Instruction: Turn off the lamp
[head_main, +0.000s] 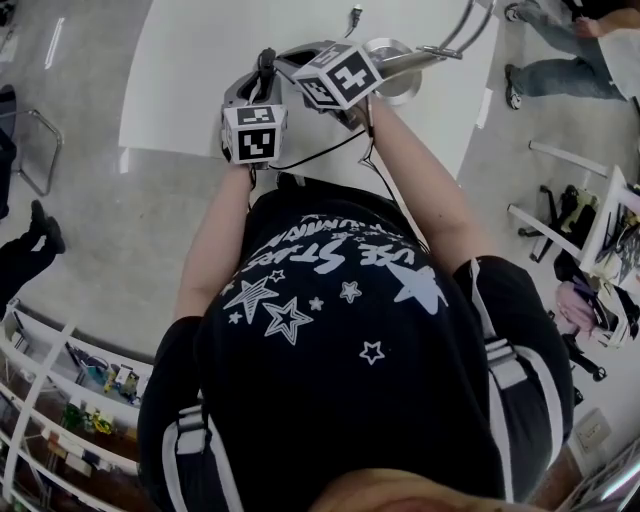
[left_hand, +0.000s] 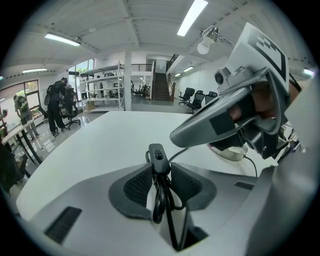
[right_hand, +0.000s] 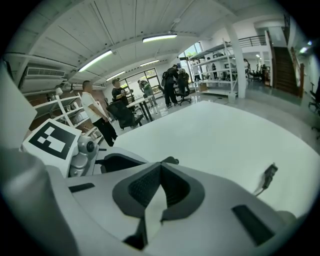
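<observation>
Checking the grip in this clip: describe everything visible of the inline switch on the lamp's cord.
The inline switch is a small black oblong, plastic by its look, with a round button on its face. It stands upright, pinched between the ribbed pads of the left gripper, its top poking above them. Its thin black cord loops down between the jaws. It is held above the white table. On or off cannot be told.

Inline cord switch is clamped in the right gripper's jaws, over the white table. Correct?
No. The left gripper clamps the inline cord switch over the white table; the left gripper view shows it. The right gripper is shut and empty.
</observation>
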